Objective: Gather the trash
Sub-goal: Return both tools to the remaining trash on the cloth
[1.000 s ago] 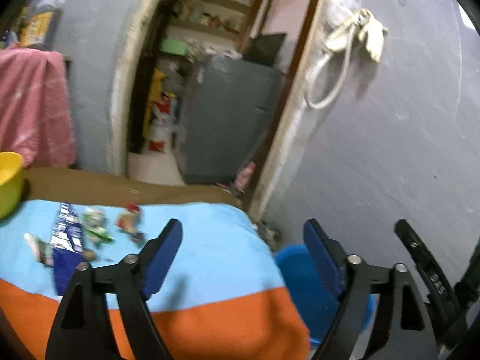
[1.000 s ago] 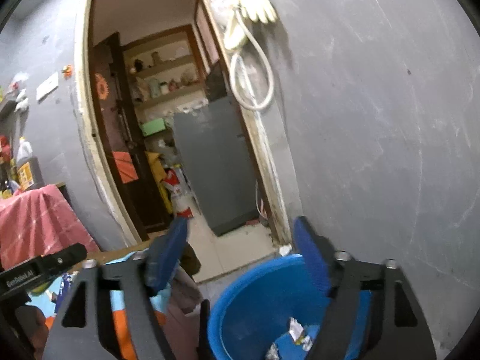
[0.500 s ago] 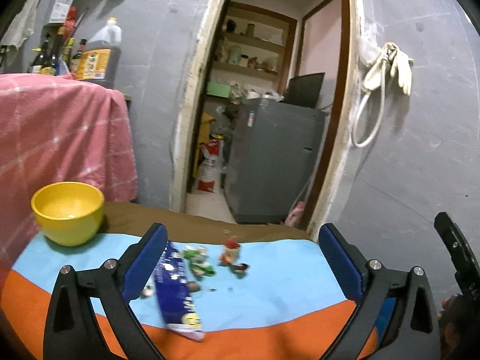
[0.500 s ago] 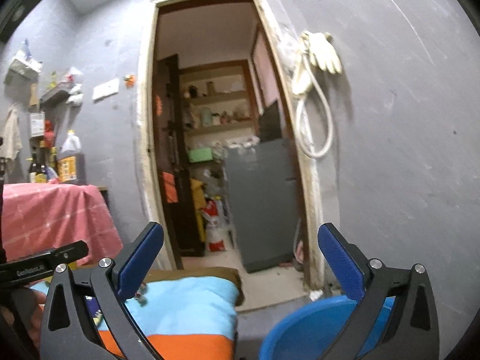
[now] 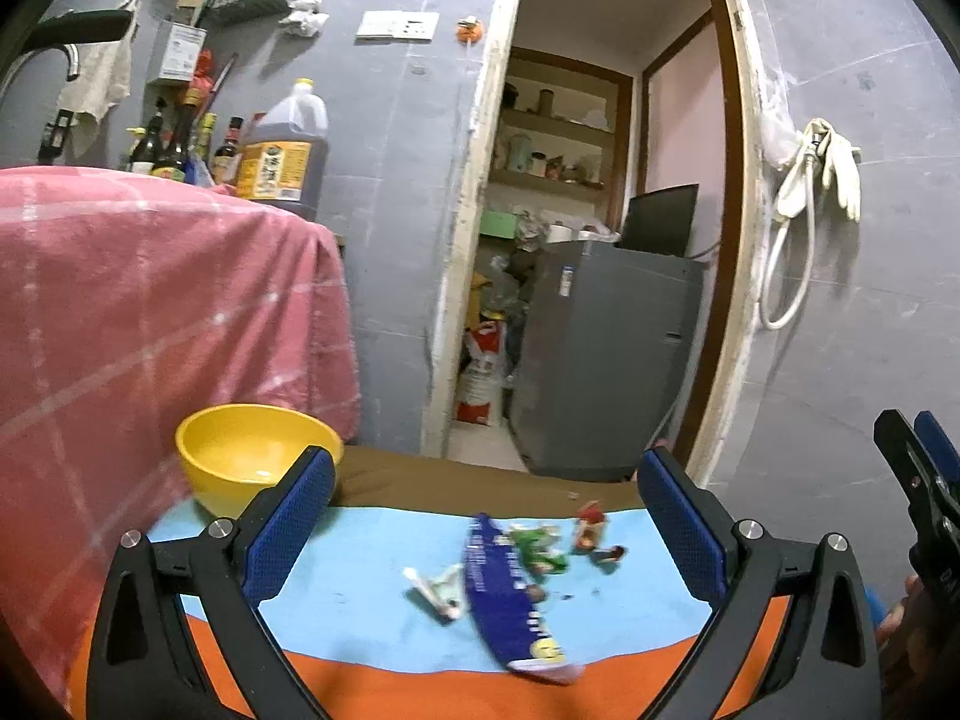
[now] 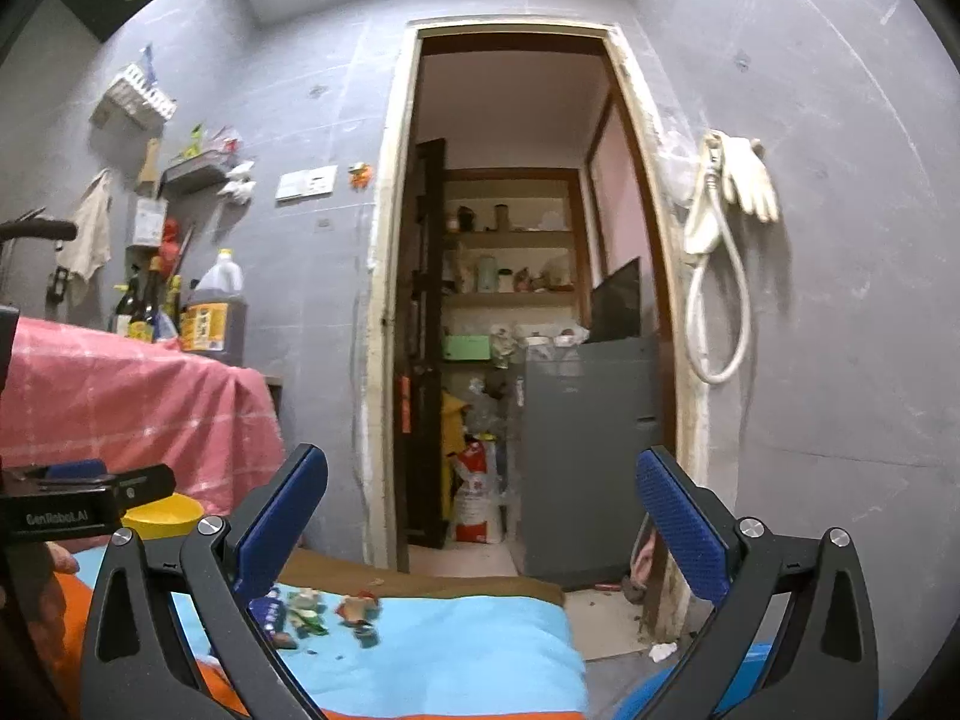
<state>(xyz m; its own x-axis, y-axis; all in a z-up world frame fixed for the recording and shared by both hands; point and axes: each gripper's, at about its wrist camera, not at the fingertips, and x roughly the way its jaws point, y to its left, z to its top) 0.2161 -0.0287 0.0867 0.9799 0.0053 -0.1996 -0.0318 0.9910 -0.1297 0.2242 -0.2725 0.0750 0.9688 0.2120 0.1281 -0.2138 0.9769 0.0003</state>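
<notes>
Wrappers between spread fingers

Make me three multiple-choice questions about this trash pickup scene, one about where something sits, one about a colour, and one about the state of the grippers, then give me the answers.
1. Where does the long blue wrapper lie?
A. Inside the bowl
B. On the blue and orange cloth, with small scraps beside it
C. On the floor by the doorway

2. What colour is the bowl at the back left of the cloth?
A. Yellow
B. Green
C. White

3. How do the two grippers stand?
A. Both shut on wrappers
B. Left shut on a wrapper, right open
C. Both open and holding nothing

Answers:
1. B, since the left wrist view shows the wrapper flat on the cloth next to the green scrap and the red scrap.
2. A, as the bowl is plainly yellow in both views.
3. C, because the left gripper and the right gripper each show fingers spread wide with nothing between them.
</notes>
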